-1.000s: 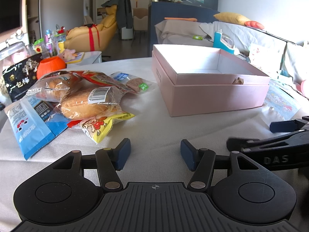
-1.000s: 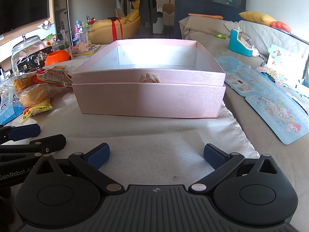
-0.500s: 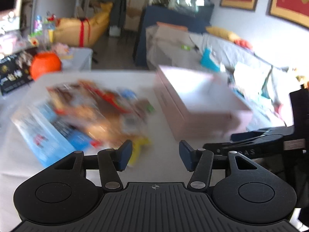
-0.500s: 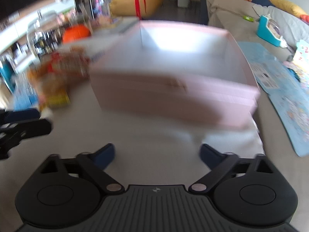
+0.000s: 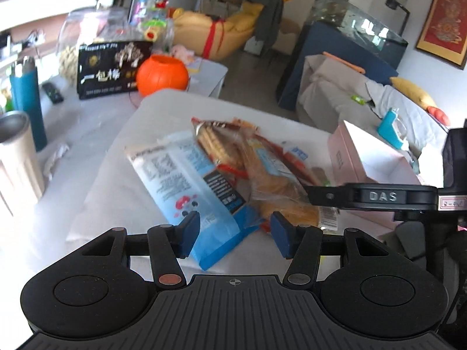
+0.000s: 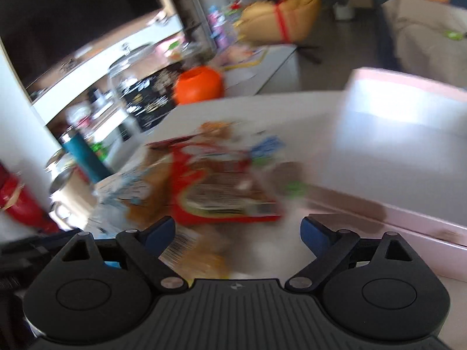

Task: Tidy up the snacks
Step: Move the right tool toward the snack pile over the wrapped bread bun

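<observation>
both claws spread open: left gripper point(image 5: 235, 234) above the blue snack packet point(image 5: 186, 186), right gripper point(image 6: 238, 233) just short of the red snack bag point(image 6: 221, 186).

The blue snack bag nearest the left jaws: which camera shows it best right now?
The left wrist view. The blue snack bag lies sharp there, printed side up, its near end between the open jaws of the left gripper. The right wrist view is motion-blurred and shows only a pale smear at the pile's left edge.

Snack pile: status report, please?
Left gripper open over blue packet. Right gripper open, empty, above red packet. Pink box holds no snacks. Nothing blocking.
</observation>
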Demonstrator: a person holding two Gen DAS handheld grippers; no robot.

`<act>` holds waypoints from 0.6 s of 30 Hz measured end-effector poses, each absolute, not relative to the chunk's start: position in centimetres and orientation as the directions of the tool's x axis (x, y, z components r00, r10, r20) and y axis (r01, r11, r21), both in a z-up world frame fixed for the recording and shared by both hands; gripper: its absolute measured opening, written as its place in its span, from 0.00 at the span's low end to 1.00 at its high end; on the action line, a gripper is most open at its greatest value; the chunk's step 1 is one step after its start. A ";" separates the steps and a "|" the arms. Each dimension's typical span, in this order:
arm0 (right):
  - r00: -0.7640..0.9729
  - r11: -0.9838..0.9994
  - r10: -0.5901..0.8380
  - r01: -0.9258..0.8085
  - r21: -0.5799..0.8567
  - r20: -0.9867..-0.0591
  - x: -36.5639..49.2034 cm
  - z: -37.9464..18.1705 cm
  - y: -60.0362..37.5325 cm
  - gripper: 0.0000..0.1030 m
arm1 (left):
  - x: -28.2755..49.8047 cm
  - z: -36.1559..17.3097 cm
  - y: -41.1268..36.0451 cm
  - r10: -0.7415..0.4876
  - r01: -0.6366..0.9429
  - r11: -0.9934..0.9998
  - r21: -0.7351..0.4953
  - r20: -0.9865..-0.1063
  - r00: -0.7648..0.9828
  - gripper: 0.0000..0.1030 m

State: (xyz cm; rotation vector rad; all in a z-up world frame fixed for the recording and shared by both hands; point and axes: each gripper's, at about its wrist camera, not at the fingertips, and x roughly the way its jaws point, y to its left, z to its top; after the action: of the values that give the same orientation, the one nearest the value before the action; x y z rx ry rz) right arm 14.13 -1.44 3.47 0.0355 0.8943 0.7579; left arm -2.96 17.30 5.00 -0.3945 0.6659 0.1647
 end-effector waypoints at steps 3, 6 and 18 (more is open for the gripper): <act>0.286 0.679 0.672 -0.608 0.413 -0.683 13.7 3.3 -0.9 0.56 | -3.5 4.7 17.4 0.002 -0.254 0.913 -0.320 -0.620 0.785 0.57; 0.261 0.660 0.675 -0.631 0.406 -0.690 11.9 3.6 -1.8 0.55 | -2.8 4.5 16.7 -0.034 -0.219 0.919 -0.326 -0.621 0.783 0.57; 0.522 0.798 0.444 -0.600 0.057 -0.728 6.7 3.4 -9.3 0.59 | -0.6 3.9 11.9 -0.321 0.057 0.895 -0.443 -0.549 0.772 0.57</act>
State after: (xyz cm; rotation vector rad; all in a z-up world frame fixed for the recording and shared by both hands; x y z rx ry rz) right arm 6.73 -9.35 3.44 -0.2117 0.8065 0.6312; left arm -0.56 11.89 3.86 -0.4217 0.6616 -0.2120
